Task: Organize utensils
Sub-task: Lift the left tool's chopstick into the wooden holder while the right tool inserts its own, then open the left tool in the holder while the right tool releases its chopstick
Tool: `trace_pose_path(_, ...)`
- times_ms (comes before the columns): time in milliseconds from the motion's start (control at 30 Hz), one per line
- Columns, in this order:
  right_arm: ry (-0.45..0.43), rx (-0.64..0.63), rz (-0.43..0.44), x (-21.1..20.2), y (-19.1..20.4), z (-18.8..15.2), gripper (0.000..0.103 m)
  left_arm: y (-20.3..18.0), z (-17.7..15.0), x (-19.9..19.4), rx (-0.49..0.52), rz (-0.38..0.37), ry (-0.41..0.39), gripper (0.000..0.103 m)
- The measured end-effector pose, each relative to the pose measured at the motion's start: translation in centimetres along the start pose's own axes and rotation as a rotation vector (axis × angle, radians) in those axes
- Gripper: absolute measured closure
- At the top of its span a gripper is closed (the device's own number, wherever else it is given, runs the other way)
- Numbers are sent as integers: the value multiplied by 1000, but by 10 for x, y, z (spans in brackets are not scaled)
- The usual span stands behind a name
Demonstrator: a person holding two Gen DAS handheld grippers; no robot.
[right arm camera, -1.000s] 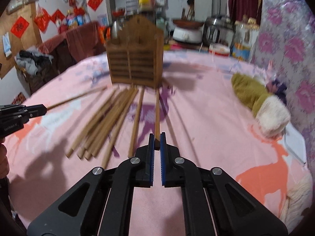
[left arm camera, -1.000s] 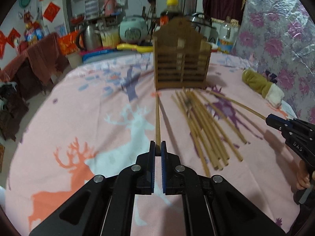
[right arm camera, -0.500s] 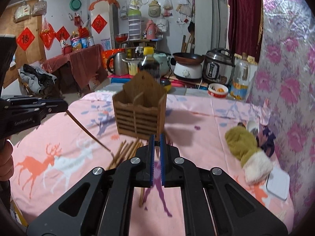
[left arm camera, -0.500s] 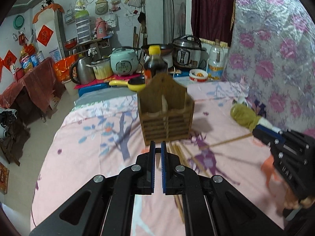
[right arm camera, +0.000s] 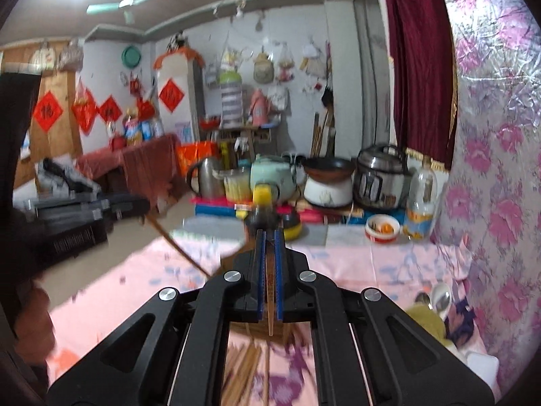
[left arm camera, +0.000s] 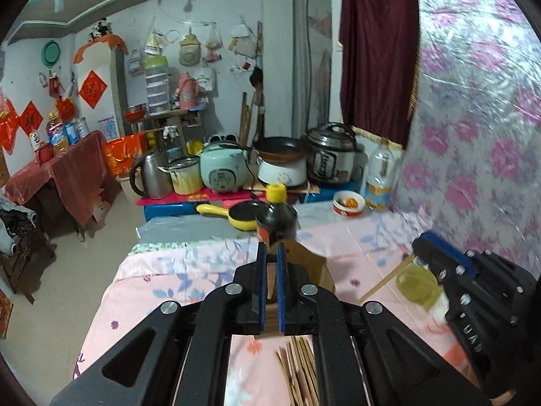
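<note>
- Left wrist view: your left gripper (left arm camera: 269, 287) has its jaws drawn narrow onto a single chopstick (left arm camera: 270, 279), which shows as a pale strip between the blue pads.
- Directly beyond those fingertips stands the wooden holder (left arm camera: 312, 265), largely hidden by the gripper body, with only its peaked top and right side showing.
- Behind the holder stands a dark sauce bottle (left arm camera: 277, 221) with a yellow cap.
- On the near side of the holder, the loose chopsticks (left arm camera: 299, 372) lie in a bundle on the pink tablecloth (left arm camera: 162, 280).
- To the right of the holder, your right gripper (left arm camera: 439, 257) holds a second chopstick (left arm camera: 385, 282), whose free end slopes down toward the holder.
- Beyond the tablecloth, a yellow pan (left arm camera: 236, 216) and a pale green rice cooker (left arm camera: 221, 171) sit behind the holder.
- Right wrist view: your right gripper (right arm camera: 268, 270) is likewise pinched narrow on a chopstick (right arm camera: 270, 291), which runs between the pads with its near end hanging below them.
- The holder is covered by the gripper here; you cannot make out its compartments.
- More loose chopsticks (right arm camera: 243, 368) lie on the tablecloth (right arm camera: 355, 267) beneath the gripper.
- At the left of this view, blurred, your left gripper (right arm camera: 128, 208) carries its chopstick (right arm camera: 175, 245), slanting down toward the middle.
- A yellow-green mitten (right arm camera: 427, 321) lies on the cloth to the right.
</note>
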State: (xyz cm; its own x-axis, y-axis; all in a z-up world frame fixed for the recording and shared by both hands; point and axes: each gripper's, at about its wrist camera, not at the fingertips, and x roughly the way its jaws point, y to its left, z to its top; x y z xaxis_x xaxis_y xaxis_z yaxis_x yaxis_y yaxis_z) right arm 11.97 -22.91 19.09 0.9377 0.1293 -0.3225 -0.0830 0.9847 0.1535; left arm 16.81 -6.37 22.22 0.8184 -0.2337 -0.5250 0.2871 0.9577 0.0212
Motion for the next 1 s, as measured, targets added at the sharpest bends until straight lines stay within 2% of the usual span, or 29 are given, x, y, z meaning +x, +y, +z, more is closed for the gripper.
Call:
trace_pose_path(200,-81,52,-19,32,-3,8,97,8,2,34,-38,-5,-6,97)
trace_pose_path(300,-27,54,-21,60,-4,-7,97,8,-14,62,-45,-27,40,97)
trace_pose_path(367,54,30,-22,82,-4,-23,96,9,-26,77,-53,-36,81,93)
trace_pose_path(400,72,23,-44,86,-4,-29,93,11,-32,82,-51,-25,92,76)
trace_pose_path(433,87,17,-58,88,-5,-33,90,12,-36,84,-49,-5,92,53)
trace_pose_path(500,83,24,-53,82,-9,-35,87,15,-41,81,-46,32,68,45)
trace_pose_path(567,58,32,-58,68,-13,-33,76,18,-42,76,-44,39,59,43)
trace_pose_path(667,16,35,-70,42,-18,-32,63,25,-45,61,-69,53,31,27)
trace_pose_path(733,1,38,-78,28,-19,-38,40,30,-50,47,-90,72,3,16)
trace_pose_path(767,-9,44,-90,20,-20,-42,33,33,-56,39,-103,76,-7,14)
trace_pose_path(800,-24,53,-106,9,-23,-48,20,35,-60,34,-112,77,-10,10)
trace_pose_path(833,-32,58,-113,3,-25,-53,15,37,-67,28,-120,80,-11,8)
trace_pose_path(900,-21,59,-108,-8,-28,-69,14,38,-81,22,-121,88,-1,6)
trace_pose_path(1000,84,61,-71,-13,-33,-97,14,36,-114,22,-110,112,45,6)
